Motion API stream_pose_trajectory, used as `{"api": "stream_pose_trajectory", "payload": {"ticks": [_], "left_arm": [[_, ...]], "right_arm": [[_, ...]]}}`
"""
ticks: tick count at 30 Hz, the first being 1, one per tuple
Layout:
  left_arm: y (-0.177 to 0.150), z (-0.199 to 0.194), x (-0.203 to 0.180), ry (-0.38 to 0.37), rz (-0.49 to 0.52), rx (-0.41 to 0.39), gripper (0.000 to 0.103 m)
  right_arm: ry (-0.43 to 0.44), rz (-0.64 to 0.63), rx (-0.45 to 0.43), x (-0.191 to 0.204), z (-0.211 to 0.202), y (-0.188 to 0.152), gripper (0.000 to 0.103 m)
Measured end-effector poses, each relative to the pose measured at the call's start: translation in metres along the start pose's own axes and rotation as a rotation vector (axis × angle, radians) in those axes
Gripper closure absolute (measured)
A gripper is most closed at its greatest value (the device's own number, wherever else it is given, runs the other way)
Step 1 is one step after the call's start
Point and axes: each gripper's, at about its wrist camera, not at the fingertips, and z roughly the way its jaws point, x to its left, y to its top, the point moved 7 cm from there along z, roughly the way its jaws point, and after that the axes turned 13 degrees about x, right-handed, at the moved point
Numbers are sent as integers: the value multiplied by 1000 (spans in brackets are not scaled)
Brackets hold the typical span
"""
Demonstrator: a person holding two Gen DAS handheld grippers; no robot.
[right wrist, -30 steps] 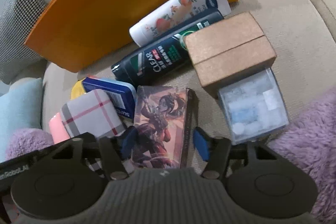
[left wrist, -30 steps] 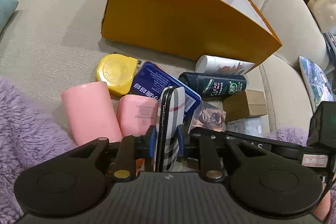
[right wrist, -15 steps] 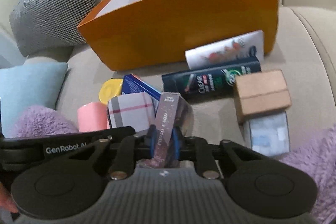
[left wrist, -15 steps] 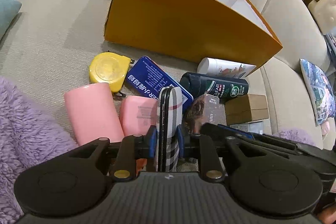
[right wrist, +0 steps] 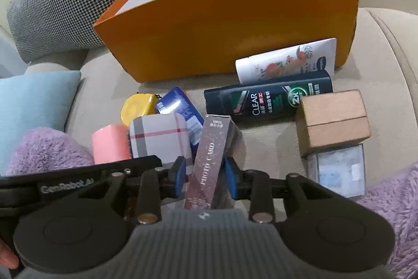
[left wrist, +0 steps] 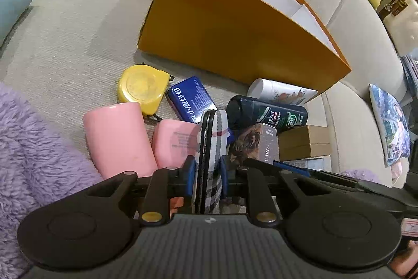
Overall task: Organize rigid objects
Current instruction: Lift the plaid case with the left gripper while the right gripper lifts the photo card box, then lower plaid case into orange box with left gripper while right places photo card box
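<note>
My left gripper (left wrist: 207, 169) is shut on a plaid case (left wrist: 211, 148), held upright on its edge; the case also shows in the right wrist view (right wrist: 159, 137). My right gripper (right wrist: 205, 171) is shut on a photo card box (right wrist: 209, 161), lifted and tilted above the sofa seat; it also shows in the left wrist view (left wrist: 254, 143). The two grippers are side by side. An open orange box (right wrist: 230, 22) with a white inside stands behind the pile.
On the seat lie a yellow tape measure (left wrist: 142, 86), a blue tin (left wrist: 190, 98), two pink items (left wrist: 117, 137), a dark Clear bottle (right wrist: 269, 98), a white tube (right wrist: 284, 62), a brown box (right wrist: 334, 122) and a clear box (right wrist: 337, 171). Purple fluffy cloth (left wrist: 31, 153) lies at both sides.
My right gripper has shut on the photo card box and lifted it off the seat, turning it on edge. My left gripper has risen slightly with the plaid case.
</note>
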Motion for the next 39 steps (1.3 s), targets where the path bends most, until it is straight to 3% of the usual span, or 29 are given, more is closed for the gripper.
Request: {"api": "stream_pose_trajectory", "payload": {"ticks": [10, 20, 25, 31, 34, 39], "left_arm": [[1, 0, -12, -31, 45, -18, 84], [17, -64, -35, -90, 80, -130, 85], [53, -106, -50, -115, 114, -200, 85], [114, -138, -69, -130, 149, -284, 85], [142, -136, -74, -119, 159, -290, 85], [183, -100, -76, -74, 163, -216, 85]], "right_arm": [[-20, 8, 17, -4, 2, 2, 76], [0, -75, -115, 4, -62, 18, 80], [18, -143, -217, 18, -108, 46, 80], [20, -178, -355, 30, -151, 109, 80], [-1, -175, -399, 30, -156, 141, 80], [-29, -128, -365, 17, -132, 185, 80]]}}
